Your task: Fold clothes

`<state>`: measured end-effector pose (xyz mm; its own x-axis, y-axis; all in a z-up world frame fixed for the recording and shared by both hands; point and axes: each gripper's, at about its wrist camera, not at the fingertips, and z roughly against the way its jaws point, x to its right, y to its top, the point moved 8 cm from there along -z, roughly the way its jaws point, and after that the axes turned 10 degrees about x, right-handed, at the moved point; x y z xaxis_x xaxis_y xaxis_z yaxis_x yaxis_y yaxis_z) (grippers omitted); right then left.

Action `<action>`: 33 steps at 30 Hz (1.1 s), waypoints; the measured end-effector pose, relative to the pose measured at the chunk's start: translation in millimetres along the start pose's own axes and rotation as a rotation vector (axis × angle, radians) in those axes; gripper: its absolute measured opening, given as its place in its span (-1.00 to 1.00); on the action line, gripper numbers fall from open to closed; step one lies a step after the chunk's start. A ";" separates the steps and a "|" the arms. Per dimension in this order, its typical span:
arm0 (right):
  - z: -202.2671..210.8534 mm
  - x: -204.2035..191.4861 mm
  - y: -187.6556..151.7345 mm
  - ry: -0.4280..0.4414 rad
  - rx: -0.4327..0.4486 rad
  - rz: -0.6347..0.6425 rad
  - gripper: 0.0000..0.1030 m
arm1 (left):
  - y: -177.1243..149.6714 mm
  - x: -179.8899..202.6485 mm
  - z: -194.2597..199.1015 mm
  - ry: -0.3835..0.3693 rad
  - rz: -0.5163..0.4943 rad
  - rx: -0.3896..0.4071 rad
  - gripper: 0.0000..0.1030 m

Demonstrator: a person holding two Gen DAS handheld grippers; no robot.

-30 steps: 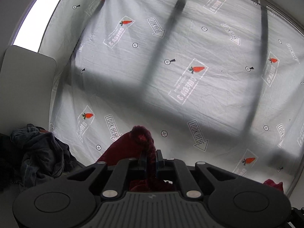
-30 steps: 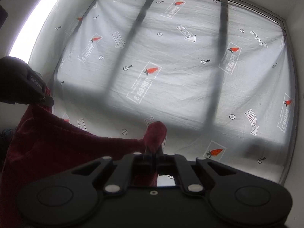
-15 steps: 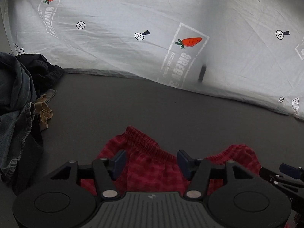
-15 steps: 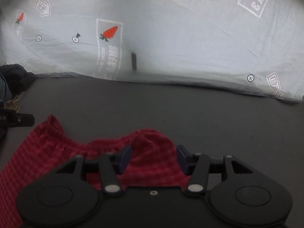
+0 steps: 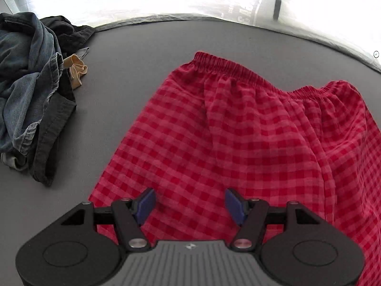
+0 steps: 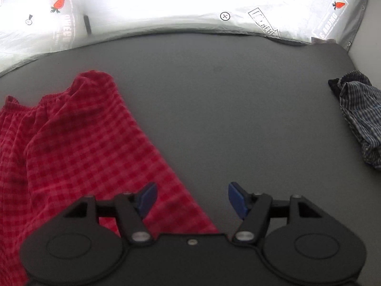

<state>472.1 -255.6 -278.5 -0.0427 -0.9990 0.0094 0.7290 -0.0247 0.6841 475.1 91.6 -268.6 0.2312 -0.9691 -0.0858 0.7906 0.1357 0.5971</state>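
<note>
Here the grey table (image 5: 142, 76) carries the red checked shorts (image 5: 238, 131), spread flat with the elastic waistband (image 5: 228, 66) at the far side. A heap of denim clothes (image 5: 26, 76) sits well apart at the left, a blue plaid garment (image 6: 359, 114) at the right edge. The left gripper (image 5: 190, 205) hangs wide open over the shorts, holding nothing; the right gripper (image 6: 193, 199) is equally wide open and empty above their right edge.
</note>
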 end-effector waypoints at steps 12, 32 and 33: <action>8.7 -10.9 -40.3 0.131 -0.049 0.065 -0.22 | -19.3 -3.1 19.9 0.008 -0.005 -0.012 0.28; 54.2 0.5 -45.8 -0.040 0.021 0.103 -0.39 | -88.8 -119.3 59.1 0.074 0.213 -0.002 0.10; 56.1 -4.8 -46.4 -0.025 0.020 0.100 -0.39 | -89.8 -117.5 62.0 0.071 0.206 0.019 -0.42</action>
<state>400.2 -247.6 -269.4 0.0120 -0.9953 0.0962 0.7167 0.0757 0.6932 341.8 180.5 -262.7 0.4264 -0.9044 -0.0158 0.7118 0.3248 0.6227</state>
